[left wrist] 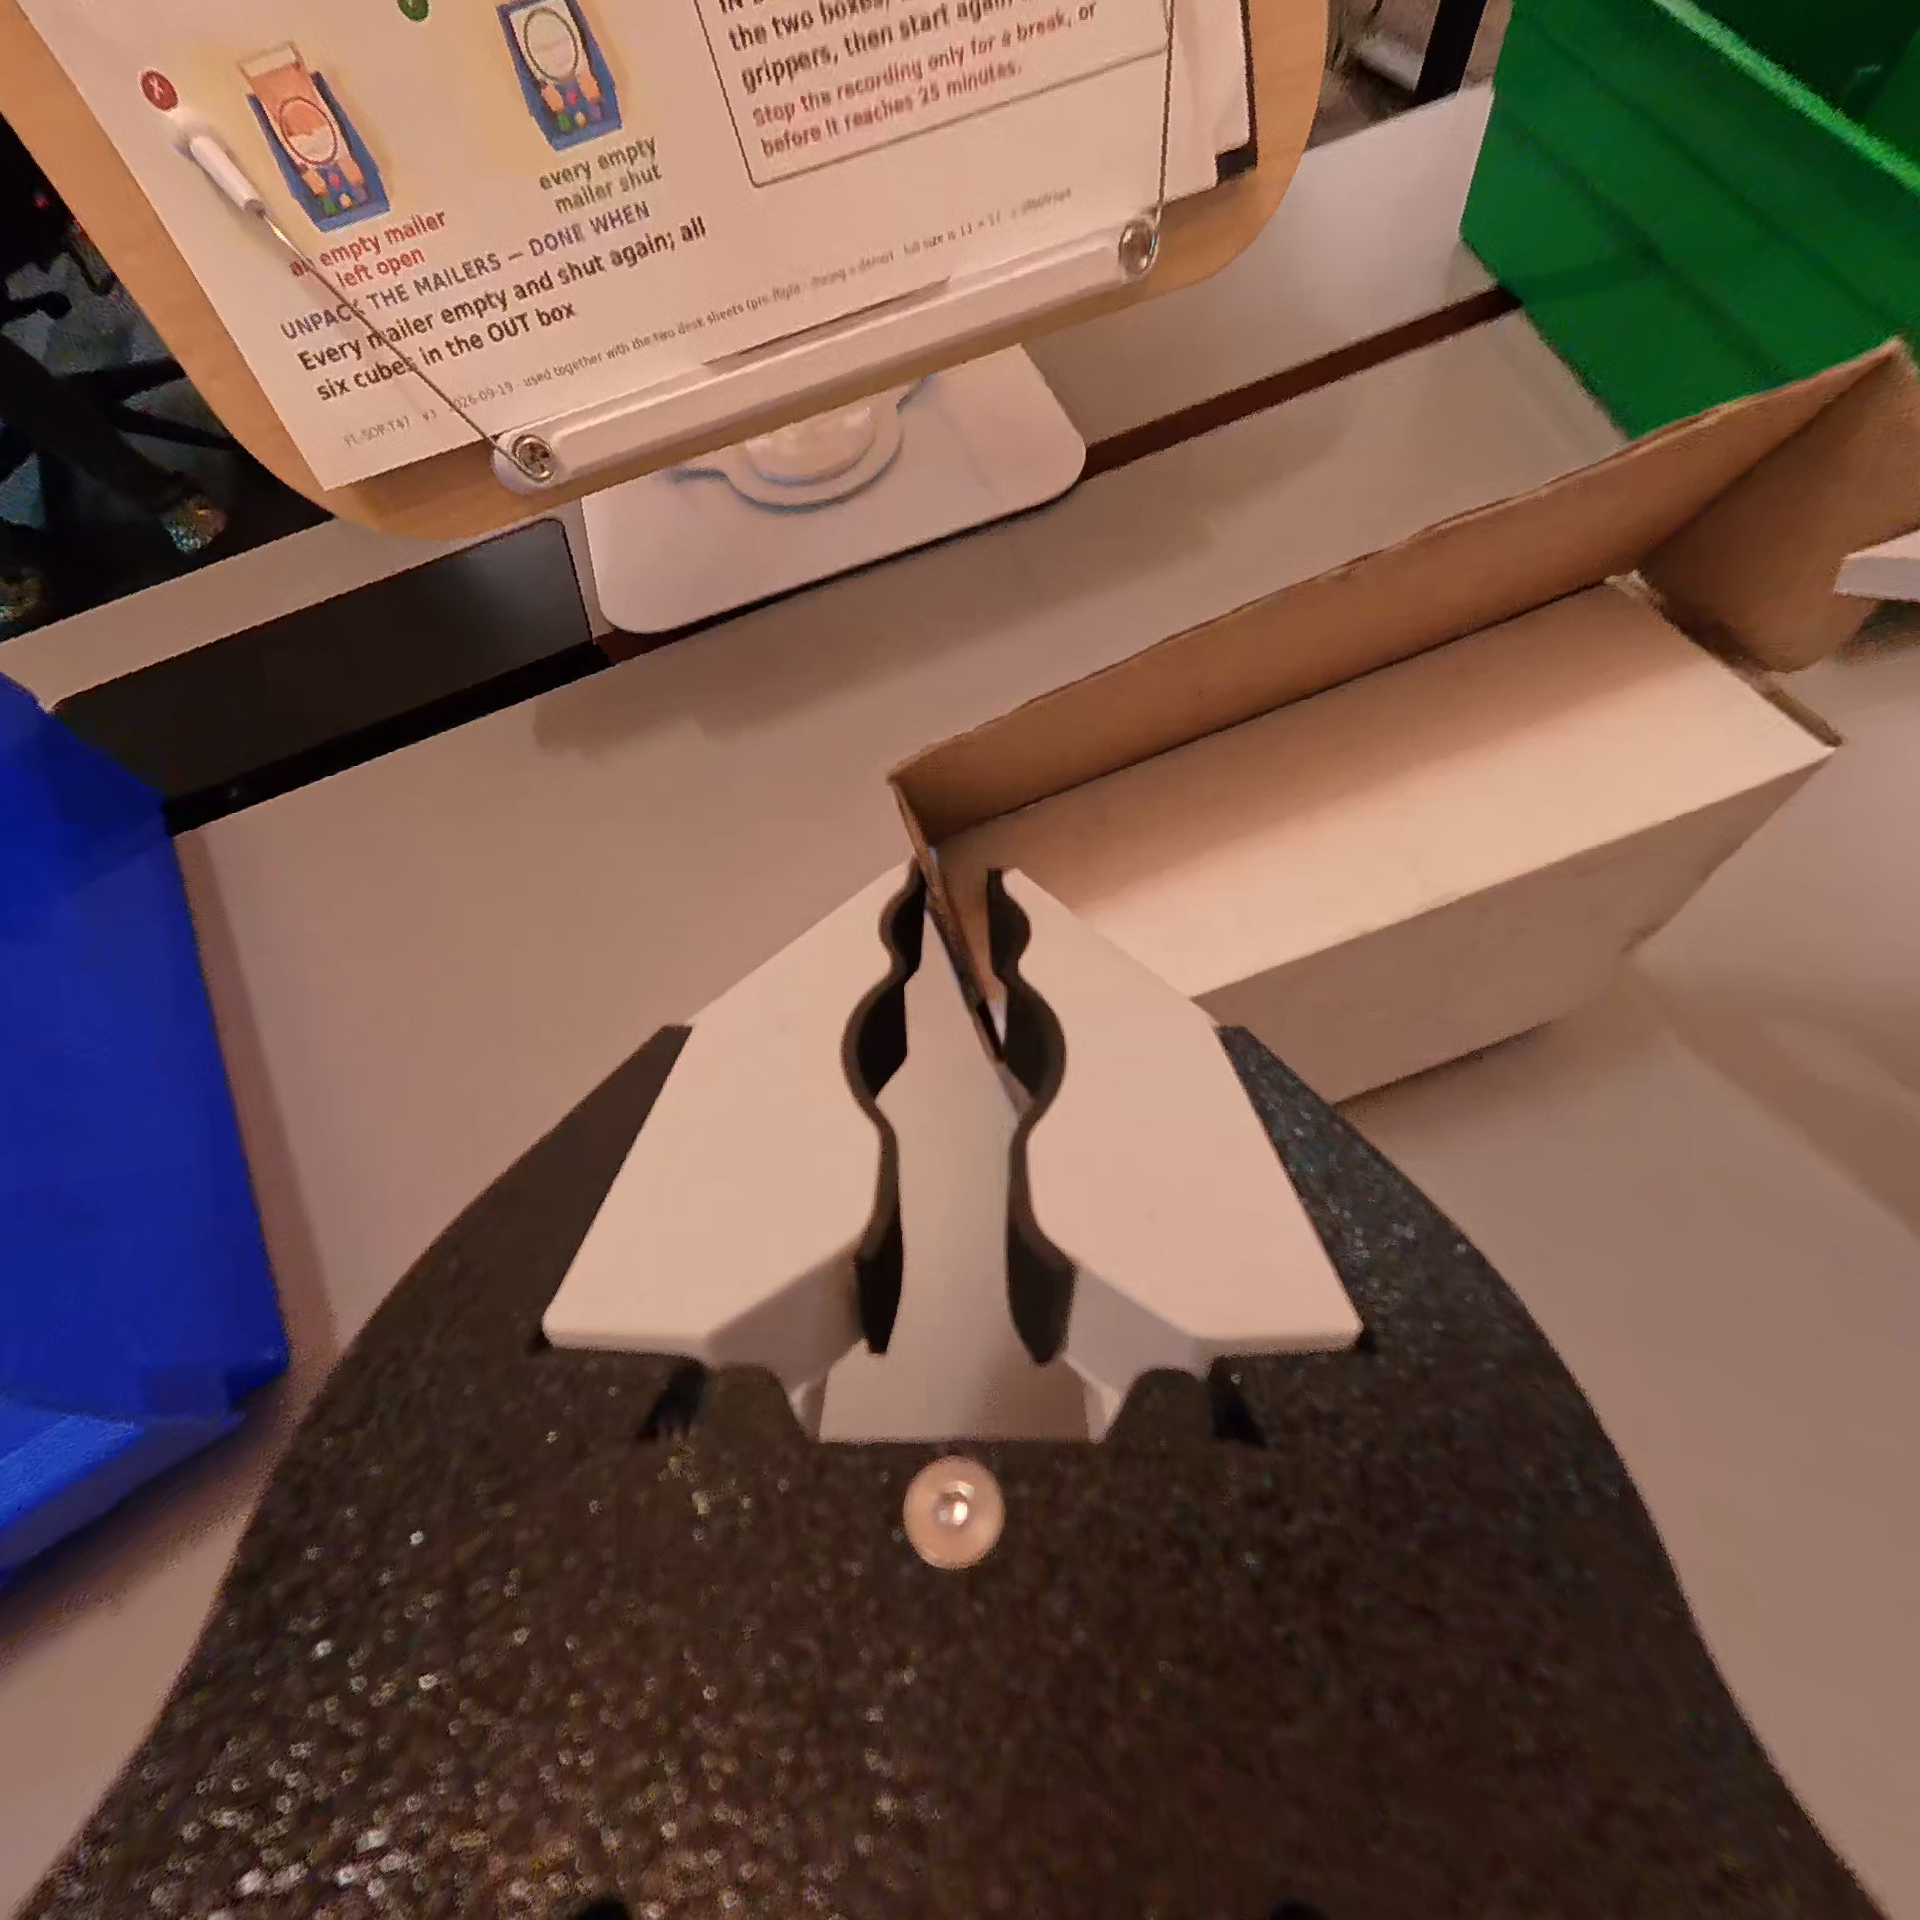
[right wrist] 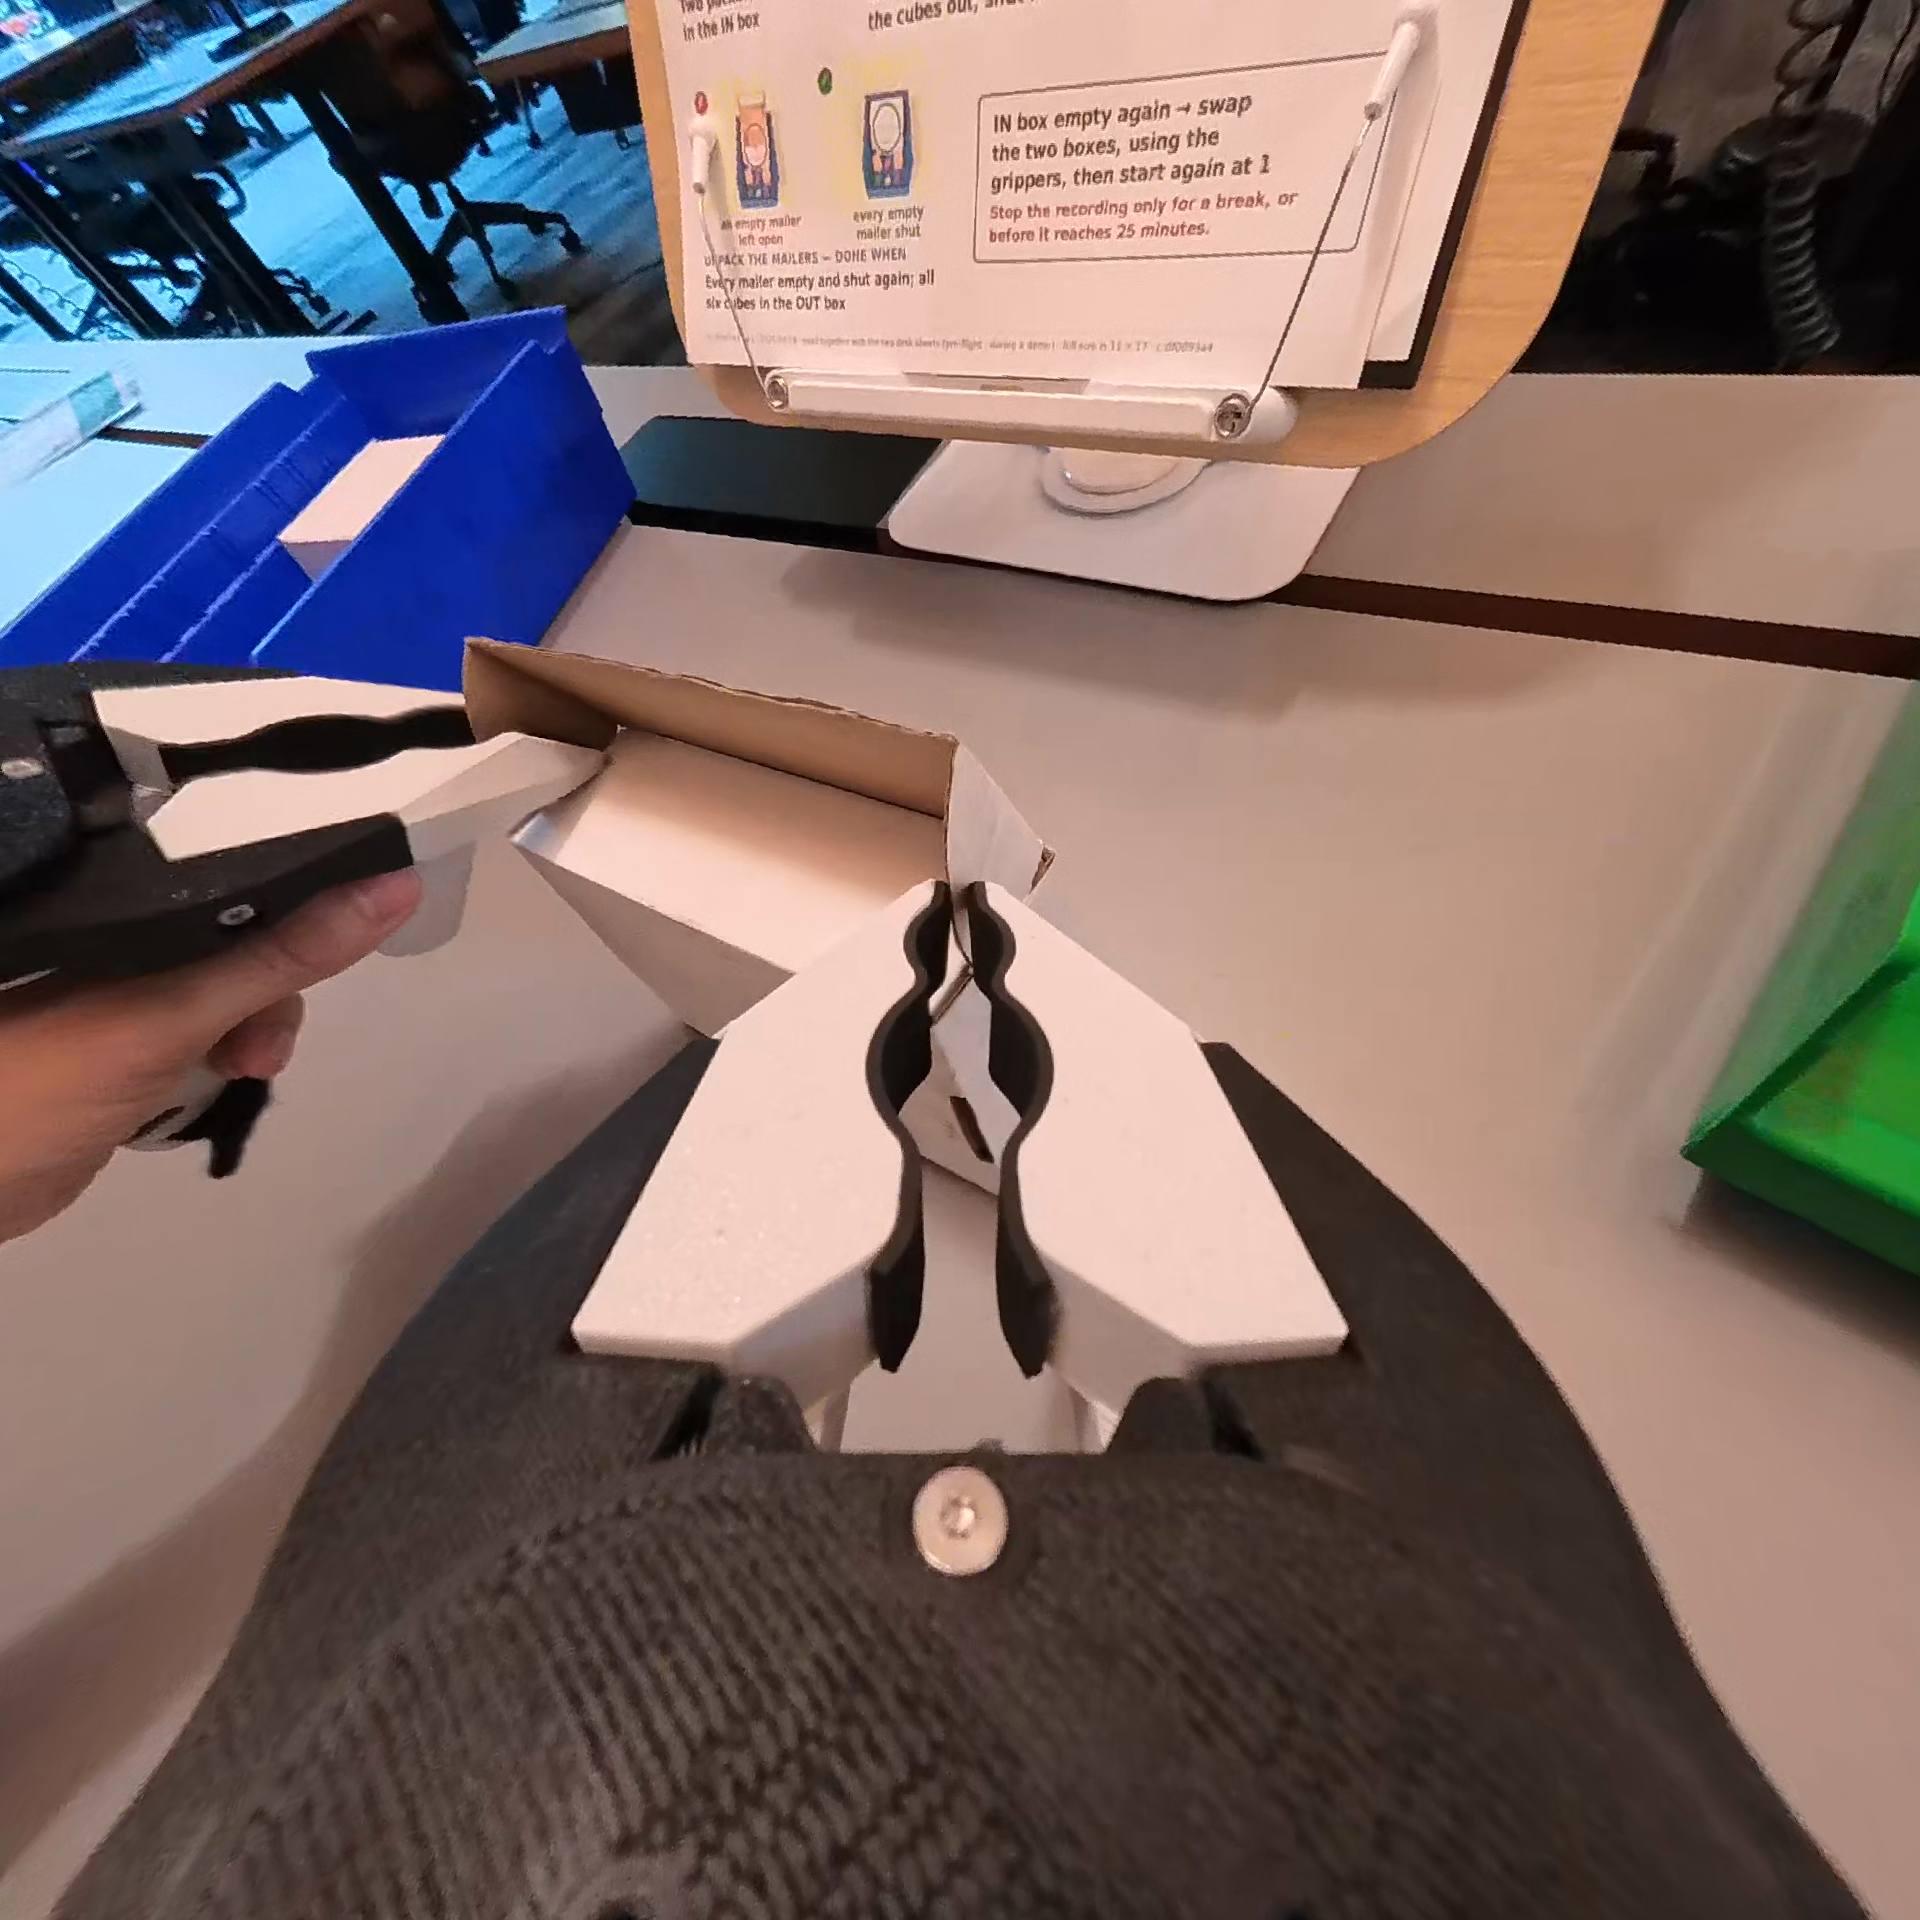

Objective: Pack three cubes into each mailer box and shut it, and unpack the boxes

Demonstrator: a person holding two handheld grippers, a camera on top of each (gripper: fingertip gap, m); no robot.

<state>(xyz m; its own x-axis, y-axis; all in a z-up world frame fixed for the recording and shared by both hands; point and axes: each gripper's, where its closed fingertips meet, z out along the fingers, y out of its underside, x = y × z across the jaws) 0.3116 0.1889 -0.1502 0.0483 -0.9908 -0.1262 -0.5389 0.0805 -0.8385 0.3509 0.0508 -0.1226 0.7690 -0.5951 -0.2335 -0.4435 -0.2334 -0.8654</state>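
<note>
A white mailer box [left wrist: 1403, 831] with a brown cardboard inside is tilted over the table, its lid flap raised along the far side. My left gripper [left wrist: 951, 894] is shut on the flap at the box's left end. In the right wrist view the box [right wrist: 748, 862] sits between both grippers. My right gripper [right wrist: 961, 899] is shut on a white flap at the box's right end. The left gripper [right wrist: 468, 743] shows there too, with a hand [right wrist: 156, 1039] holding it. No cubes are in view; the box's inside is hidden.
A blue bin [right wrist: 468, 540] stands at the back left with a second white box [right wrist: 358, 499] in it; it also shows in the left wrist view [left wrist: 104, 1039]. A green bin [left wrist: 1683, 208] [right wrist: 1849, 1091] is at the right. An instruction board on a stand [right wrist: 1039, 260] is behind.
</note>
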